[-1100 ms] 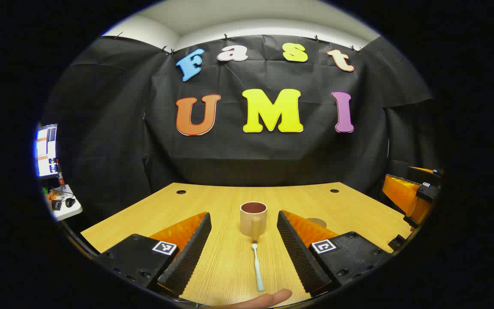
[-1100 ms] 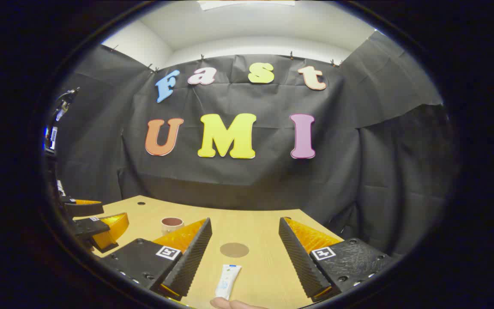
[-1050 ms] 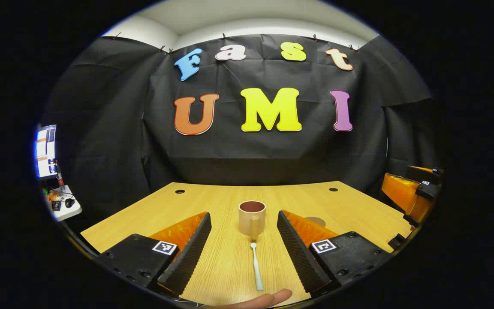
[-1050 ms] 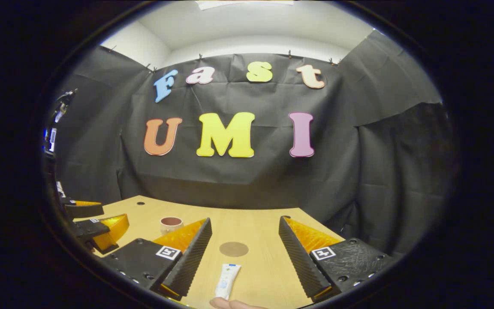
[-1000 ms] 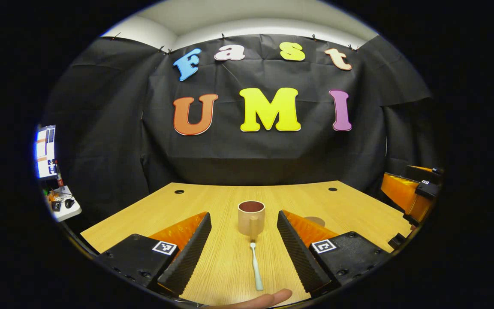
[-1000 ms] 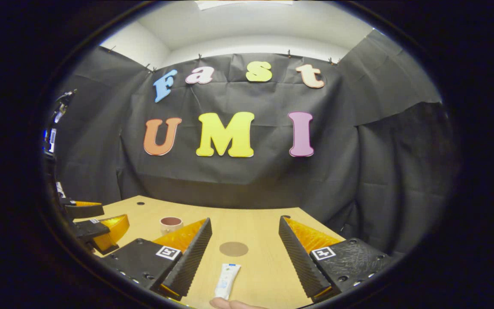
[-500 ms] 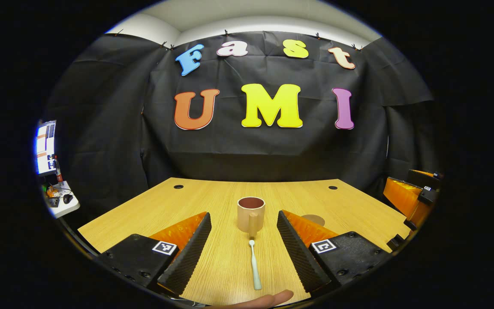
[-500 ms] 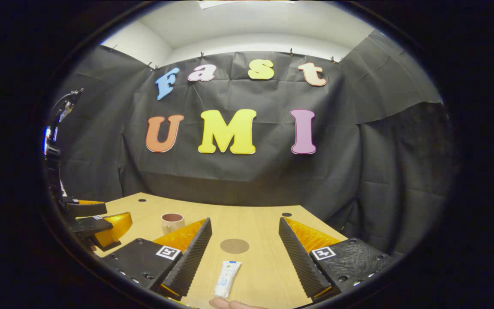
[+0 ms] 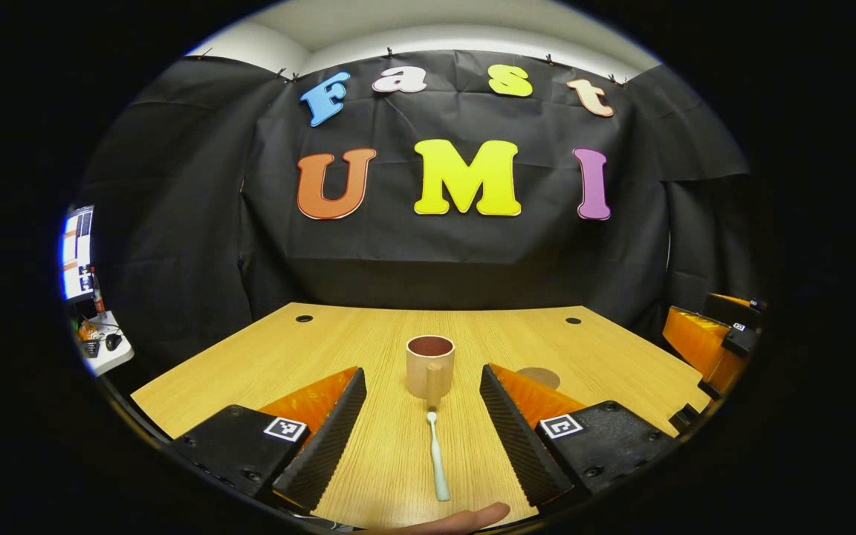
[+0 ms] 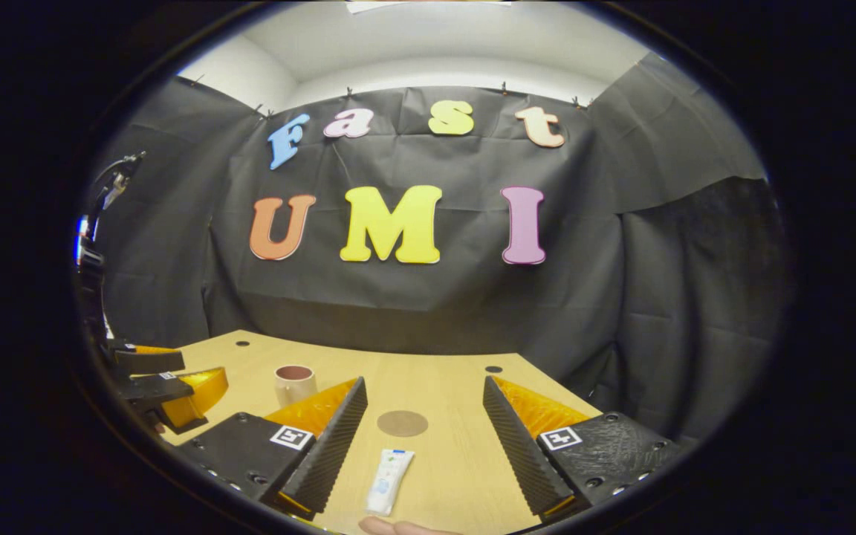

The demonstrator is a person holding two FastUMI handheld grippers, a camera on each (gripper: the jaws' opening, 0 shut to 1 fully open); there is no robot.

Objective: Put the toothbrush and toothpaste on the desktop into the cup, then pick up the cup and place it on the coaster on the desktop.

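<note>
Between the parted fingers of the left gripper (image 9: pixel 422 423), the toothbrush (image 9: pixel 435 457) is seen flat on the counter (image 9: pixel 287 357), its long axis pointing straight away toward the cup (image 9: pixel 429 365) just beyond. The toothpaste (image 10: pixel 390 471) is likewise laid lengthwise between the spread fingers of the right gripper (image 10: pixel 422 431), with the coaster (image 10: pixel 402 423) farther off.
</note>
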